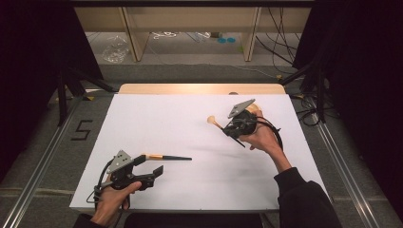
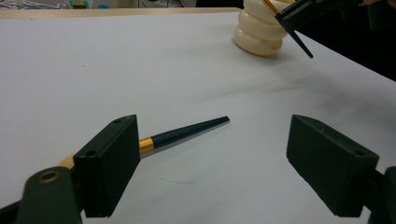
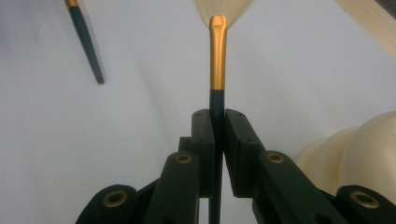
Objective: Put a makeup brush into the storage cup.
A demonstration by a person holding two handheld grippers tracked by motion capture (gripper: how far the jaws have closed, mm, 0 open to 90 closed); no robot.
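Right gripper (image 1: 236, 127): jaws clamped on the dark handle of a paintbrush (image 3: 217, 65), held above the far right part of the white table (image 1: 190, 190). In the right gripper view the handle runs straight out between the pads, gold ferrule and pale fan of bristles beyond the jaw tips. From the high view the brush's long axis slants: bristle end up and toward the far left, pointed handle tip down and toward the near right.

Just beyond this gripper, on the far right: a cream ribbed holder (image 2: 259, 32), stacked rings, standing upright. The held brush is nearly over it.

Left gripper (image 1: 145, 171): jaws wide apart, nothing between them, resting at the near left. A second brush (image 2: 187, 134) lies flat on the table just past its left jaw, long axis left to right, handle tip pointing right.

Judgement: the right hand is much the nearer to the holder; seating the brush calls for tipping the handle tip downward over the holder's opening.
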